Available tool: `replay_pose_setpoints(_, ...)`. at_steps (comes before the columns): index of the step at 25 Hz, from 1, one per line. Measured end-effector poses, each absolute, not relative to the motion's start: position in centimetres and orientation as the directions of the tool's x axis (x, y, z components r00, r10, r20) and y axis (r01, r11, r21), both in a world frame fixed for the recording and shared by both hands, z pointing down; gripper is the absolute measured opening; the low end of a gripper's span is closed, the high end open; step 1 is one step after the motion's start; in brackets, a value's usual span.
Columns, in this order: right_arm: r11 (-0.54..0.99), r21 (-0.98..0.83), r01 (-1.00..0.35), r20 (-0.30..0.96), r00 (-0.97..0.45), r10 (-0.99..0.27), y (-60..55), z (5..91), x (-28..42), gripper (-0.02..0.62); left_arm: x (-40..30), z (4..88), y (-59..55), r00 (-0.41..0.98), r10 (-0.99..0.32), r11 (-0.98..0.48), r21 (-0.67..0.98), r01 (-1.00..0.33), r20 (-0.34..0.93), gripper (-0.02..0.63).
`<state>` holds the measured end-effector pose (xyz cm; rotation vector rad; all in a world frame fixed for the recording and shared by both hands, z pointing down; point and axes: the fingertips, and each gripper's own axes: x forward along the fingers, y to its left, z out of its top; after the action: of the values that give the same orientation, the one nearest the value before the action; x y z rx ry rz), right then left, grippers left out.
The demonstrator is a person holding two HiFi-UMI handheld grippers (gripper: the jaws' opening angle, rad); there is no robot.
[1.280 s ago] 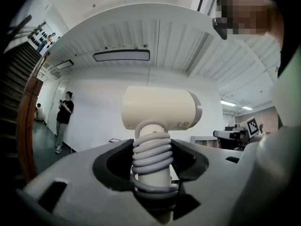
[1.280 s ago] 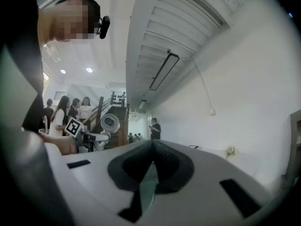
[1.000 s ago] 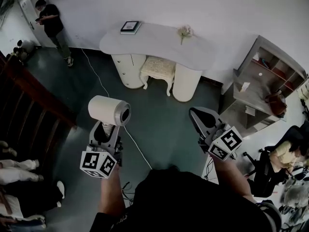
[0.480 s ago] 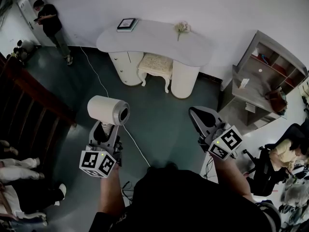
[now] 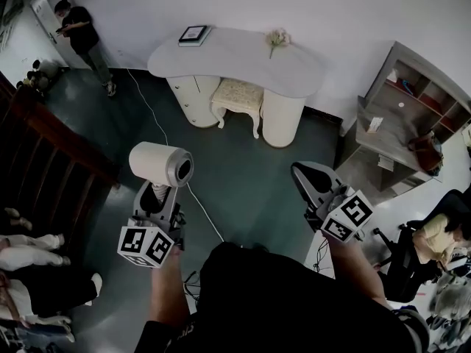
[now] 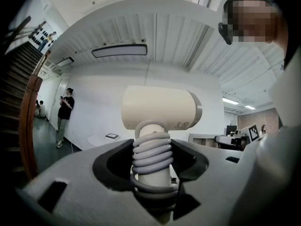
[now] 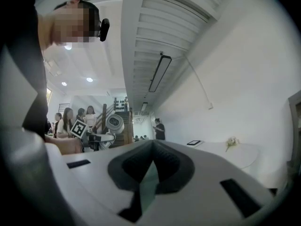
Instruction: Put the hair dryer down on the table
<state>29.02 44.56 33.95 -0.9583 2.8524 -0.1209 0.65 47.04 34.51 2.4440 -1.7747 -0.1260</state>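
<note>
Over the dark floor, the left gripper is clamped on the cord-wrapped handle of the hair dryer. The dryer is held upright in the air, well apart from the table. The right gripper has its jaws together on nothing. Risk: the wound cord may let the handle twist or slip in the jaws. A careless set-down could knock the flowers. The shelf unit holds small items, too small to identify.

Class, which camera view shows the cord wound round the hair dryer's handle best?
The left gripper view: the cord coils round the hair dryer handle, close up. The head view shows it small from above; the right gripper view, tiny.
</note>
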Motion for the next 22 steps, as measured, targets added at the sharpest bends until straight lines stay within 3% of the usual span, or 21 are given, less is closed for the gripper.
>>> replay_pose_setpoints(12,0.816,-0.133,-0.562,-0.056,-0.818,-0.573,41.2,34.9,27.1,0.006,-0.2,35.8,43.2,0.298,-0.954,-0.295,0.150,-0.944,0.000,0.232)
replay_pose_setpoints(22,0.821,-0.131,-0.556,-0.013,-0.827,-0.562,32.7,35.8,21.1,0.006,-5.2,36.9,35.2,0.307,-0.952,-0.304,0.147,-0.941,-0.002,0.232)
